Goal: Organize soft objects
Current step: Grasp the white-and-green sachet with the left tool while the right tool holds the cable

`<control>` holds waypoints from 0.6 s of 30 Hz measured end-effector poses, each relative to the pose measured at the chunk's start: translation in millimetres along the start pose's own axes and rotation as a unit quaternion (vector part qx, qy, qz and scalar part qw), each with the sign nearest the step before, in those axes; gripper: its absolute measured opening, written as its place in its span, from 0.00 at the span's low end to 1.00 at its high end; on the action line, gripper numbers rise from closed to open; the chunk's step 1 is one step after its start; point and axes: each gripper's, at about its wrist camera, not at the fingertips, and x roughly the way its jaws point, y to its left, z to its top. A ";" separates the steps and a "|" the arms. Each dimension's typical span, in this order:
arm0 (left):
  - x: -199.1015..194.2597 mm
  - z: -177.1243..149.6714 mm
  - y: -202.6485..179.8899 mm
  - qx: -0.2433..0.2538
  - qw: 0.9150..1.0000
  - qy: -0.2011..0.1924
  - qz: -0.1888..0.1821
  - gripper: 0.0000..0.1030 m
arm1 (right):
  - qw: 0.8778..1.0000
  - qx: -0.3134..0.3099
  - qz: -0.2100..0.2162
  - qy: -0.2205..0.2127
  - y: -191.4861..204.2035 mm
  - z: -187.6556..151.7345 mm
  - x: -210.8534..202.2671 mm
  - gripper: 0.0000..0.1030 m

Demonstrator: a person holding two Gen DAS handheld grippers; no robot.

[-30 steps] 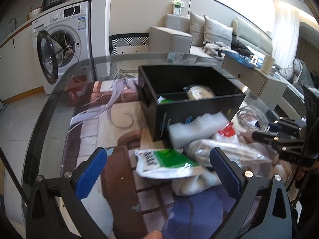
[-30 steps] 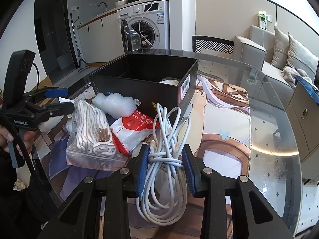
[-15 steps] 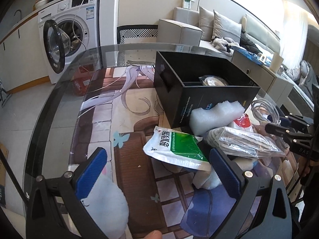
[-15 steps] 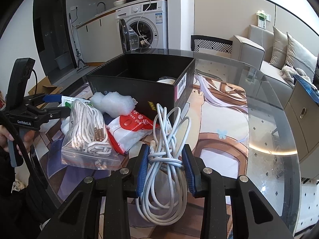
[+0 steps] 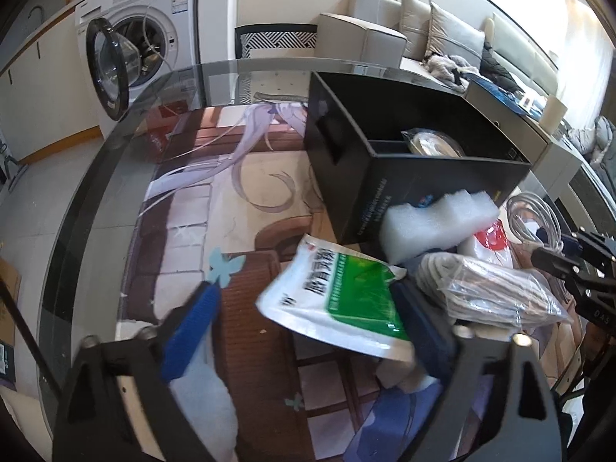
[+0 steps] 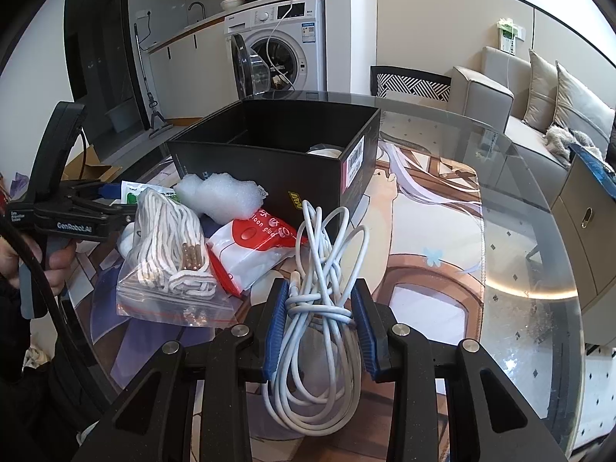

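My left gripper (image 5: 308, 331) is open, its blue pads wide apart around the near end of a green-and-white packet (image 5: 338, 300) lying on the table. White foam (image 5: 435, 219), a bagged rope bundle (image 5: 489, 288) and a red-and-white pouch (image 5: 489, 242) lie beside the black box (image 5: 385, 154), which holds a pale round item (image 5: 435, 144). My right gripper (image 6: 319, 319) is shut on a coiled white cable (image 6: 323, 269). In the right wrist view the foam (image 6: 223, 192), rope bag (image 6: 169, 258), pouch (image 6: 254, 246) and box (image 6: 269, 161) lie ahead, with the left gripper (image 6: 115, 196) at the far left.
The round glass table (image 6: 519, 231) carries a printed mat (image 5: 231, 200). A white soft lump (image 5: 208, 404) lies under my left gripper. A washing machine (image 5: 134, 42) with its door open and a sofa (image 5: 442, 42) stand beyond the table.
My left gripper has pulled back from the box, then come in low over the green packet, which now sits between its pads. The right gripper still holds the cable.
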 end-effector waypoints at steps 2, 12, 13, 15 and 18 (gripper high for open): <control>0.6 -2.1 -2.8 0.006 1.000 0.001 -0.007 0.60 | 1.000 0.000 0.000 0.001 -0.3 -0.2 1.1 0.33; -11.1 -7.1 -8.9 0.022 0.999 -0.022 -0.030 0.28 | 1.000 -0.002 0.002 0.000 -0.7 -0.2 1.4 0.33; -11.9 -6.7 -8.3 0.021 0.999 -0.023 -0.033 0.28 | 1.000 -0.002 0.002 0.000 -0.7 -0.2 1.3 0.33; -13.9 -6.5 -7.7 0.021 0.999 -0.026 -0.036 0.27 | 1.000 -0.003 0.002 0.000 -0.4 0.0 1.2 0.33; -17.0 -5.9 -6.6 0.018 0.998 -0.036 -0.041 0.26 | 1.000 -0.004 0.002 0.000 -0.4 0.0 1.3 0.33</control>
